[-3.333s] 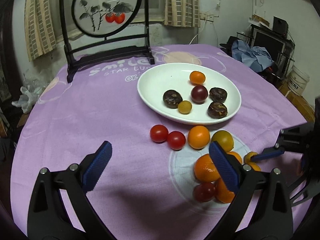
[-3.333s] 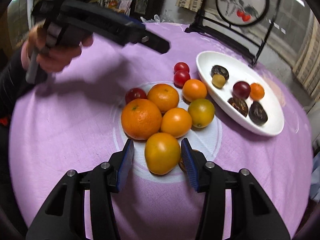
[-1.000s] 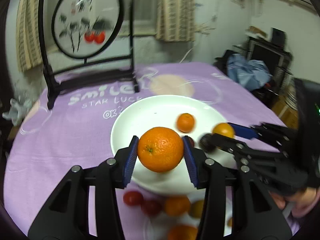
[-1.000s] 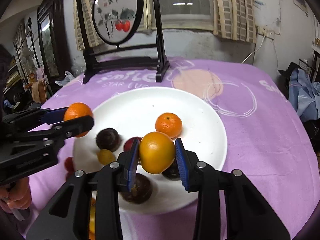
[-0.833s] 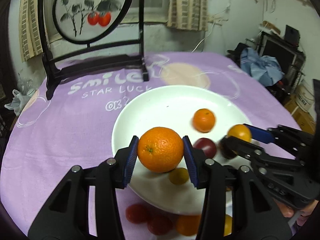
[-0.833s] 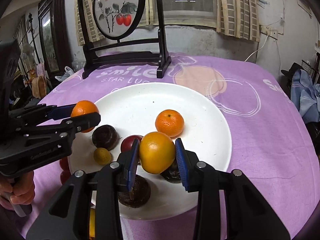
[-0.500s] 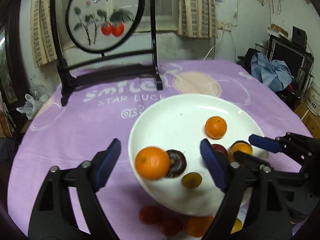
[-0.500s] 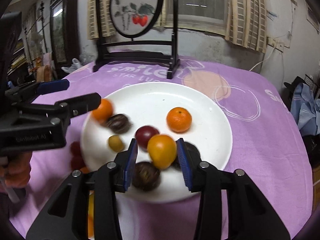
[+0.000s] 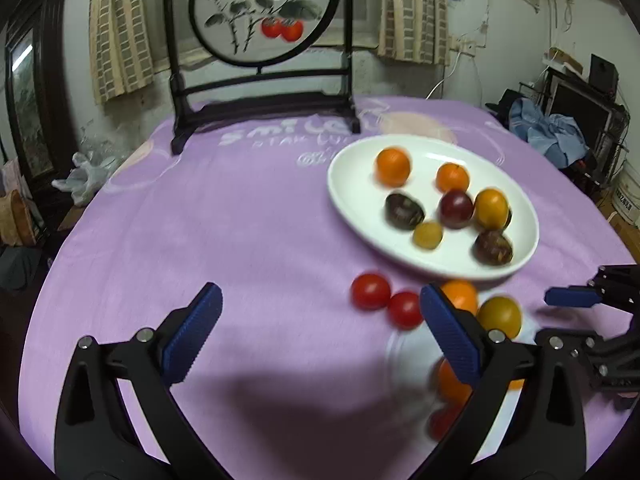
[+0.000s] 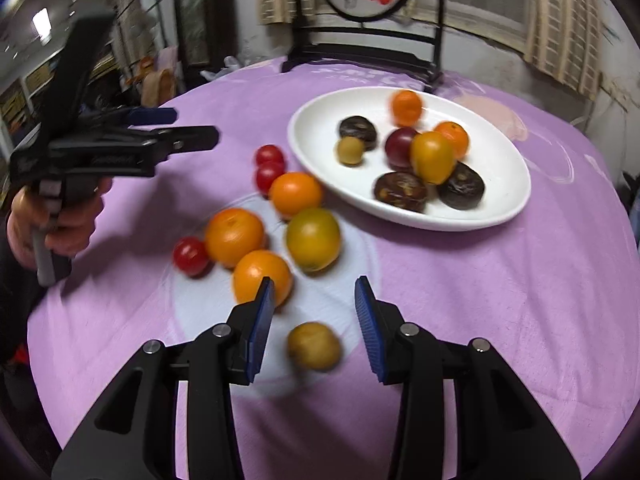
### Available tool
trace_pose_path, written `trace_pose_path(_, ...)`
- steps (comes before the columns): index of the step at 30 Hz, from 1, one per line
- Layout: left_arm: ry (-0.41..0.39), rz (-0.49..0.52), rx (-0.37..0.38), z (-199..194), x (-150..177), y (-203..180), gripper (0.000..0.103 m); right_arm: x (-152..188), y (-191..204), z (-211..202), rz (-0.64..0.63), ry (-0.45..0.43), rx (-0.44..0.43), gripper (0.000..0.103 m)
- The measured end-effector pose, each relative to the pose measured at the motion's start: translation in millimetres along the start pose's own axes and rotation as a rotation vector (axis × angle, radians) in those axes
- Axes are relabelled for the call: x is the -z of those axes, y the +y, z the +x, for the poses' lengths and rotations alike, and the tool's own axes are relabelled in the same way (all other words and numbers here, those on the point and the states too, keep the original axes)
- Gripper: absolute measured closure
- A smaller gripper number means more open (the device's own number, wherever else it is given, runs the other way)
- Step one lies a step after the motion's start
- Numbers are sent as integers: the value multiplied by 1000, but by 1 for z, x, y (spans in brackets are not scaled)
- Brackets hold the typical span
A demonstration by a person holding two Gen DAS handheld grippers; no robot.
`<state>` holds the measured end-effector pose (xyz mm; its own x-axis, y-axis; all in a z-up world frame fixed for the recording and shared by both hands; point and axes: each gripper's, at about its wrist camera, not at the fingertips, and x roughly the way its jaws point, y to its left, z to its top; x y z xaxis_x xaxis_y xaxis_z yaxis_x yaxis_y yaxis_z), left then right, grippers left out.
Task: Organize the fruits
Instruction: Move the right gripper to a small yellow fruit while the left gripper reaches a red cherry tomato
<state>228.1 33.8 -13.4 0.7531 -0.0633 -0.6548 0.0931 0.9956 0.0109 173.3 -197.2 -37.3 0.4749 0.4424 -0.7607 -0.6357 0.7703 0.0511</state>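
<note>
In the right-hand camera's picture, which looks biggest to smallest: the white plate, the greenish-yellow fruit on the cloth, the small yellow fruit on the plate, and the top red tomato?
1. white plate
2. greenish-yellow fruit
3. small yellow fruit and top red tomato: they look alike, and both are blurred, so I won't rank them.

The right gripper (image 10: 314,322) hangs open above a small yellow fruit (image 10: 314,346) on the purple cloth (image 10: 500,300). The white plate (image 10: 508,204) holds eight fruits. The left gripper (image 10: 188,128) is empty.
</note>
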Motion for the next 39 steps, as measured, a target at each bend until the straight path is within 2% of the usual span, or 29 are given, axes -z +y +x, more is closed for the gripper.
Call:
trace_pose_path(6,2,5,-38,-6,8,2,2,6,4,-5,-17,12,-15,61)
trace_pose_path(9,0,12,-56,-6,9,2,2,10,4,-5,-24,28,8,61)
trace_pose_path(16,-4,8,-59,-8,9,5,2,17,-1,4,-13,66,31,61)
trace_pose_path(19,-3,2,-62,-8,10,7,2,21,0,9,-23,87,44,73)
trace_pose_path(25,11,-6,-61,-6,12,10,2,19,-8,0,39,36,1,74)
trace_pose_path(26,17,-7,-52,-6,12,11,2,18,-12,-1,59,26,0,74)
trace_pose_path(29,45,16,39,-8,17,8,2,15,-22,-3,112,16,9,74)
trace_pose_path(32,73,119,162,-14,27,-8,5,15,-29,-2,157,28,-3,74)
trace_pose_path(34,77,178,199,-17,35,-19,12,15,-32,0,181,40,-22,74)
trace_pose_path(37,112,245,277,-18,48,-34,24,15,-30,1,172,40,-2,74)
trace_pose_path(39,129,273,284,-15,52,-41,29,15,-29,1,172,41,-5,74)
